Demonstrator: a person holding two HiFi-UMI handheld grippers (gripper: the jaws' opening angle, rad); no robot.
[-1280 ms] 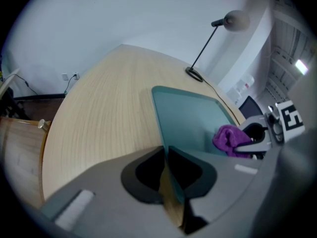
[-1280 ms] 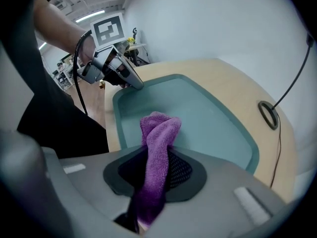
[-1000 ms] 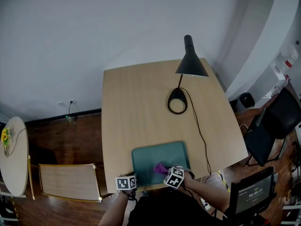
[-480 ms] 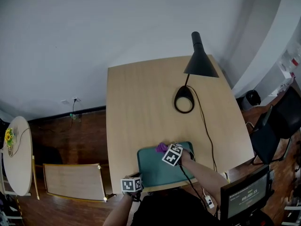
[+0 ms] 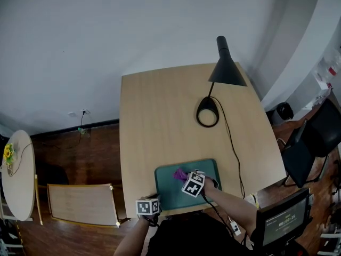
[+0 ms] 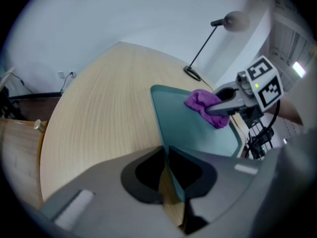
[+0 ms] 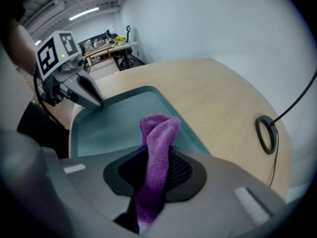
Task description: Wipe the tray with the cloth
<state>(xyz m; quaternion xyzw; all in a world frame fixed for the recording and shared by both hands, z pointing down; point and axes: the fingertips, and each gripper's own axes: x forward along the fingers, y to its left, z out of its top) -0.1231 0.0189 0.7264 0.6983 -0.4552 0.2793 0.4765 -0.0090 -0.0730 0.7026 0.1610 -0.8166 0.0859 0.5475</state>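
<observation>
Now that the right tongs (image 5: 185,178), clamped tight on the purple cloth (image 7: 158,128), have drawn it back from the tray's (image 5: 169,193) far rim toward its middle, wiping is under way; the left tongs (image 6: 166,156) stay pinched shut on the tray's near edge, steadying it on the counter (image 5: 160,116)

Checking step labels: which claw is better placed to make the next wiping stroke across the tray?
Right. The right claw is shut on the purple cloth over the tray; the left claw only pinches the tray's near-left corner.

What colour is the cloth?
The cloth is purple; the right gripper view shows it best.
</observation>
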